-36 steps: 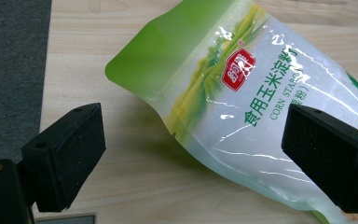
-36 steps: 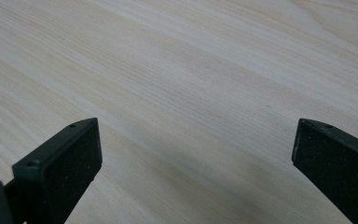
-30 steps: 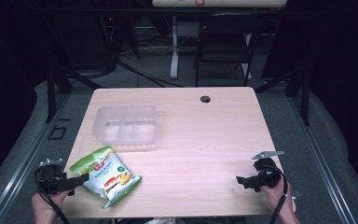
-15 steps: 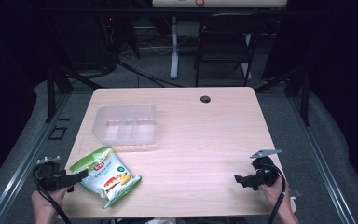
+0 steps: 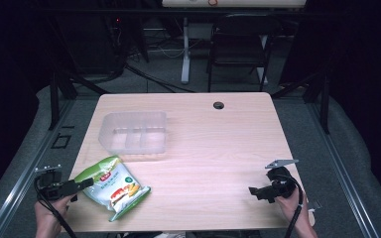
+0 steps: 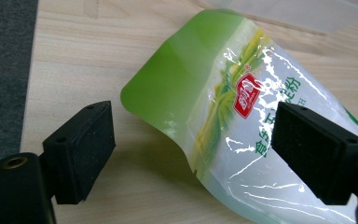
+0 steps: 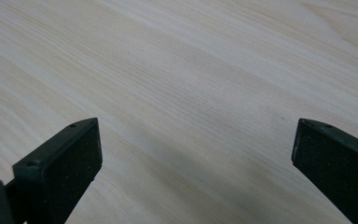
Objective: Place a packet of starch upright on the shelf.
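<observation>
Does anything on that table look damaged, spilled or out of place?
Nothing stands out. The green snack bag lies sealed and askew near the table's front left edge, one corner curling upward, and the clear plastic container sits upright behind it.

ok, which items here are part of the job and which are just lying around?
In the job:
- snack bag
- left gripper, jaws just been closing, bag edge between them, not yet pinched
- clear tub, probably

Lying about:
- right gripper, open over bare table
- chair
</observation>
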`<control>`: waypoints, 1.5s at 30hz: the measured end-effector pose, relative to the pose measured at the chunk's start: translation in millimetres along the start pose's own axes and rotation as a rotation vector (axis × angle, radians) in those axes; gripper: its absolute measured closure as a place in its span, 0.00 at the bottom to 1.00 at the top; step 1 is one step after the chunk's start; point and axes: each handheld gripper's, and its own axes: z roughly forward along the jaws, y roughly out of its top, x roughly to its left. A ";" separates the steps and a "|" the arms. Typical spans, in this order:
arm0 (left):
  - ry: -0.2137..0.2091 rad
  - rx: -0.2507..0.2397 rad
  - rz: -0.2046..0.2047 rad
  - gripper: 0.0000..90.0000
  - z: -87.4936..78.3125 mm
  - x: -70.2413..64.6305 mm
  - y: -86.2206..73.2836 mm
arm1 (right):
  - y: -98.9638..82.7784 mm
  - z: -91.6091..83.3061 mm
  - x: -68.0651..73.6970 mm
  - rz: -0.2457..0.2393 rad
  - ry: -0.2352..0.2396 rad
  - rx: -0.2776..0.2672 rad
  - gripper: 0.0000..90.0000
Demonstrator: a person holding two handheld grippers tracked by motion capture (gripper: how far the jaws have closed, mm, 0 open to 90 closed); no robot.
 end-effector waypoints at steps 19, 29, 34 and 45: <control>0.027 0.076 0.099 0.56 20.1 -12.8 10.5 | -0.2 0.6 0.1 -0.001 -0.001 0.003 0.01; -0.023 0.081 0.153 0.92 21.2 -20.8 9.7 | -1.2 -0.5 -0.1 -0.001 -0.002 0.000 0.01; -0.033 0.078 0.174 0.99 18.9 -24.0 9.6 | -1.3 -0.8 -0.1 0.000 0.000 0.003 0.01; -0.035 0.025 0.209 1.00 10.1 -32.1 9.3 | -1.6 -1.0 -0.1 0.003 -0.003 0.001 0.01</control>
